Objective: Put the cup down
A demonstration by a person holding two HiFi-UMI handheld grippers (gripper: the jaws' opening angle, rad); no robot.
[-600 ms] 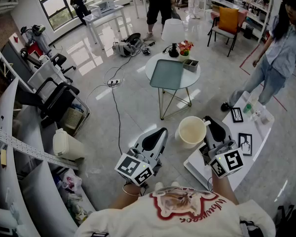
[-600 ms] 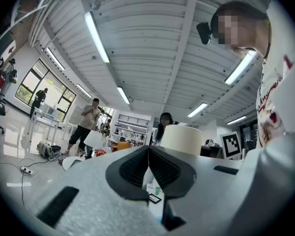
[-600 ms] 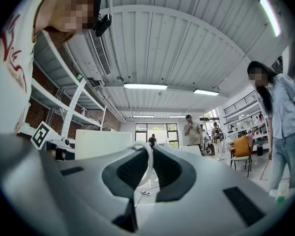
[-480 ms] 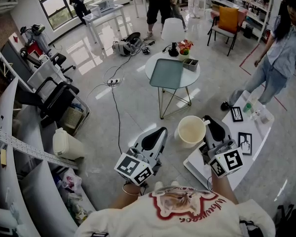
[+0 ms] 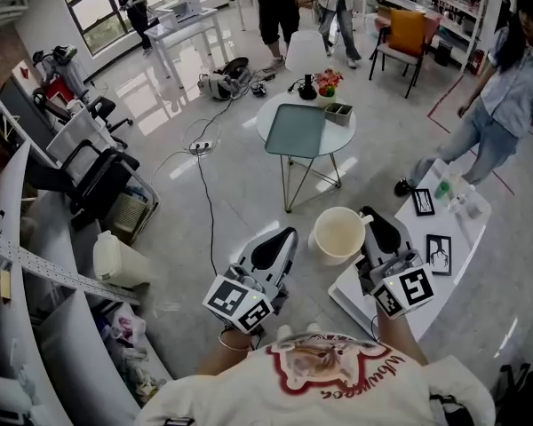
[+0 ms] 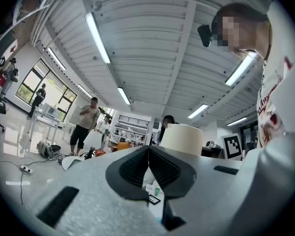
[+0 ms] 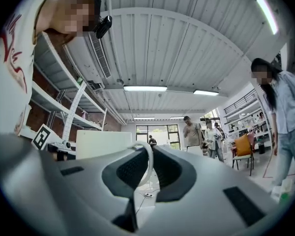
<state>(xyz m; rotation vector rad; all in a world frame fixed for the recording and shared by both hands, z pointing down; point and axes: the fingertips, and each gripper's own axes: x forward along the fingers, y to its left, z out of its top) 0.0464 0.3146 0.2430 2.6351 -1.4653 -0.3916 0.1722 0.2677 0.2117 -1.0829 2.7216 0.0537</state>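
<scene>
**Cup hanging by its handle beside the table**

The right gripper [image 7: 149,150] is clamping the thin white loop of the handle [image 7: 151,164], its jaws drawn in on either side of it. The cup [image 5: 339,235] is hanging out to the left of that gripper, mouth up and looking empty. It is in the air in front of the person, above the floor just left of the table [image 5: 469,238]. The left gripper [image 6: 148,152] is pointing forward further left, its jaws pressed together with nothing between them, well apart from the cup.

On the table, two framed pictures [image 5: 440,254] are lying right of the right gripper, with small bottles further away.

The cup is looking stiff and smooth-glazed, probably ceramic, so it is likely moderately heavy for its size and breakable if dropped or knocked on an edge. Held only at the handle, its weight is sitting off to one side. It may therefore be inclined to pivot in the jaws, and a firm squeeze low on the loop, close to the wall, is probably the safest hold. Setting it down is calling for a bare, flat patch clear of the frames, with the base meeting the surface level before the jaws let go.
</scene>
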